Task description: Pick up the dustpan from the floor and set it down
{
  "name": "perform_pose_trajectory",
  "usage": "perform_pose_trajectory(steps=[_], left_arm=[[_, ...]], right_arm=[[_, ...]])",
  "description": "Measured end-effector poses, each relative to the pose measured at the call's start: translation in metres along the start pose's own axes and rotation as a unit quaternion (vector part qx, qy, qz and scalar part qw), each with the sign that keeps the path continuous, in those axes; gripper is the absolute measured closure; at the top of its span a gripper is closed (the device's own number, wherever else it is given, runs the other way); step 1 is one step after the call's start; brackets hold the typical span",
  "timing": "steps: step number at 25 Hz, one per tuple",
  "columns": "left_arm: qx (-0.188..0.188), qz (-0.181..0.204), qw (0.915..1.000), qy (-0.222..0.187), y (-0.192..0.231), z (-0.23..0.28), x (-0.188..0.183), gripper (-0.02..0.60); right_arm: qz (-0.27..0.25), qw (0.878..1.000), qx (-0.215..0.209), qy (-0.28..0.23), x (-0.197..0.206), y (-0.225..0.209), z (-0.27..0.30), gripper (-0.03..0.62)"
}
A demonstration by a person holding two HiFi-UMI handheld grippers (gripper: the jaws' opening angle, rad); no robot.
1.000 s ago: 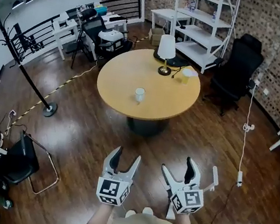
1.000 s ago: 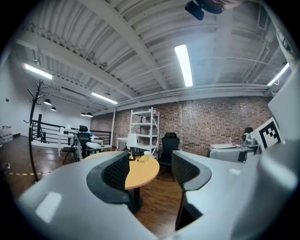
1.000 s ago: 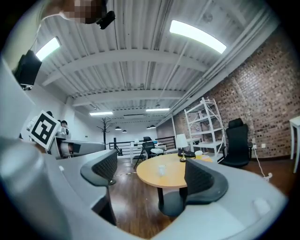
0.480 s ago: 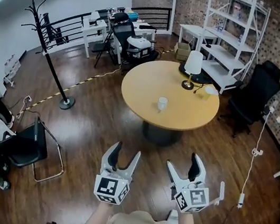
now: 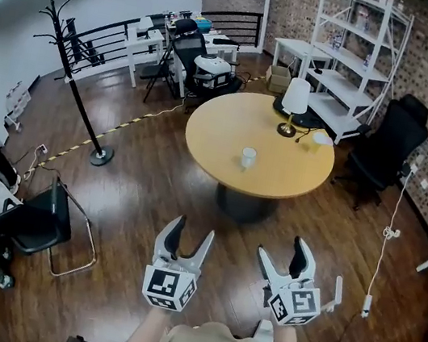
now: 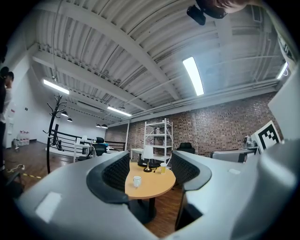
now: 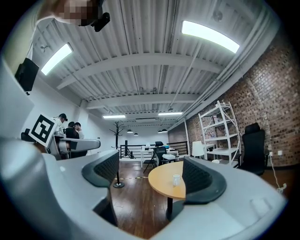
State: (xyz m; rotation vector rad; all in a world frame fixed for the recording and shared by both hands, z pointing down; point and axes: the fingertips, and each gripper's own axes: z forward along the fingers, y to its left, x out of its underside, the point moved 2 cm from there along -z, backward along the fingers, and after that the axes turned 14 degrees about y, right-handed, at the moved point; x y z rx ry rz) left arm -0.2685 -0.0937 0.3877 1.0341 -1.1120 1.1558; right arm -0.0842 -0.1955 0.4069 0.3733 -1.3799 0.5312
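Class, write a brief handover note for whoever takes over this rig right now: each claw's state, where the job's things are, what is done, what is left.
The left claw is open and empty, held over the wood floor.
The right claw is open and empty, beside it.
The dustpan shows in no view.
Ahead stands the round table with a cup and a lamp.
Done: nothing.
Left: find the dustpan, lift it, set it down.

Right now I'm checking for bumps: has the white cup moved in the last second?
No. The white cup keeps its spot on the round table, same offset from the lamp; only the view shifted.
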Motion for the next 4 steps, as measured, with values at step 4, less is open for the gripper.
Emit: perform_pose_trajectory(steps=[4], left_arm=[[0.008,-0.002,1.0,0.005,-0.0025,0.0032,0.004,0.325]], right_arm=[[-0.001,1.0,-0.005,0.004,0.0043,0.0036,-0.001,0.174]])
